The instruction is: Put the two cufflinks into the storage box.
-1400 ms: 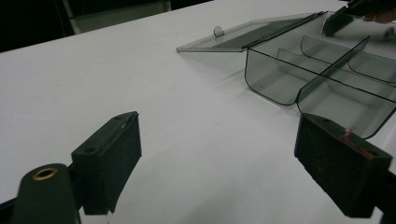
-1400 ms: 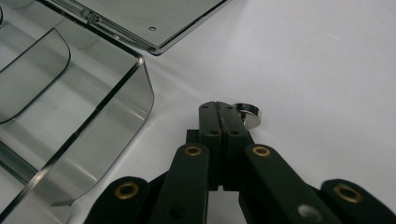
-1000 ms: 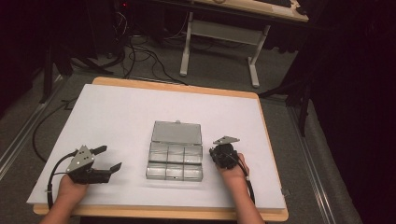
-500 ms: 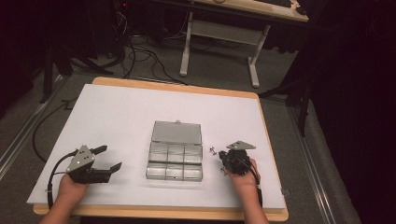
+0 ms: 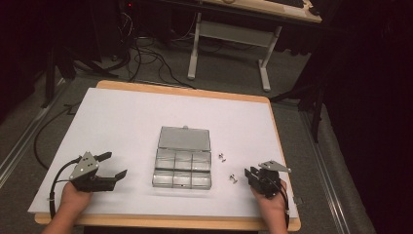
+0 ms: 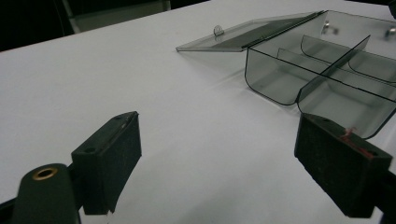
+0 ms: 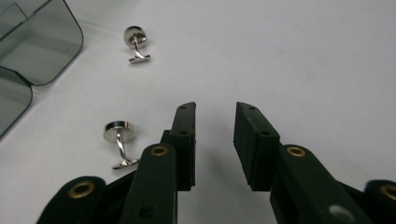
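No writing can be read anywhere. The right gripper (image 7: 214,140), jaws just opening with nothing between them, sits beside two cufflinks (image 7: 119,143); the left gripper (image 6: 224,172) gapes near the box (image 5: 182,163).

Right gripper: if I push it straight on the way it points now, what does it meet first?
Probably nothing: ahead of the right gripper, between its open black jaws, lies bare white table sheet. The nearer silver cufflink sits left of that line, the farther silver cufflink and clear plastic compartment box further left.
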A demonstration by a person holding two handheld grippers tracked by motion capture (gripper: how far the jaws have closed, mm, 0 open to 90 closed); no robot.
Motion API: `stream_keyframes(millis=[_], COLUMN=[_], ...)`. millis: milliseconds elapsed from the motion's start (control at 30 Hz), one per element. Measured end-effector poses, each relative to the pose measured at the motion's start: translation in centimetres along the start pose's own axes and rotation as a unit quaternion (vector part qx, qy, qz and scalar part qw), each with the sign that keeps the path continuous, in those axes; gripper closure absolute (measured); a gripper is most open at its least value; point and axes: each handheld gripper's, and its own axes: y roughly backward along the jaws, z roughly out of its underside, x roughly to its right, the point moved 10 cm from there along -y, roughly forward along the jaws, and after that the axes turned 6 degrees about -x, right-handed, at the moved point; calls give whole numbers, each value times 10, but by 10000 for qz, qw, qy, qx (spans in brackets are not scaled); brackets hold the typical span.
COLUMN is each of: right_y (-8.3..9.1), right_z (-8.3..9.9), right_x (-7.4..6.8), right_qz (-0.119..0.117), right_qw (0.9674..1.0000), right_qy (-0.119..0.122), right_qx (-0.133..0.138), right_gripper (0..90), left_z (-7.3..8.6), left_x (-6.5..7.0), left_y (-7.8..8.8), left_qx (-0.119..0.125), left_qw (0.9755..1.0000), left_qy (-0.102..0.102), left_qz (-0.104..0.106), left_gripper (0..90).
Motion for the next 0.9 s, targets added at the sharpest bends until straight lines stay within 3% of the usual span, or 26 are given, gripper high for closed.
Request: stream_keyframes(millis=[200, 433, 600, 900], right_y=[0, -4, -6, -4], right_z=[7, 8, 6, 1], right_x=[3, -2, -4, -5], right_qz=[66, 55, -42, -39], right_qw=[9999, 9999, 9999, 9992], right_qy=[-151, -52, -49, 86], right_qx=[4, -77, -123, -391], right_gripper=[655, 615, 644, 625], left_z=[0, 0, 0, 0], left_x=[0, 1, 1, 2], left_y=[0, 0, 1, 2], left_qx=[15, 1, 8, 60], left_qw=[10000, 10000, 10000, 9999], left_qy=[-4, -41, -51, -68], left_qz=[3, 15, 28, 54], left_gripper=[153, 153, 154, 154])
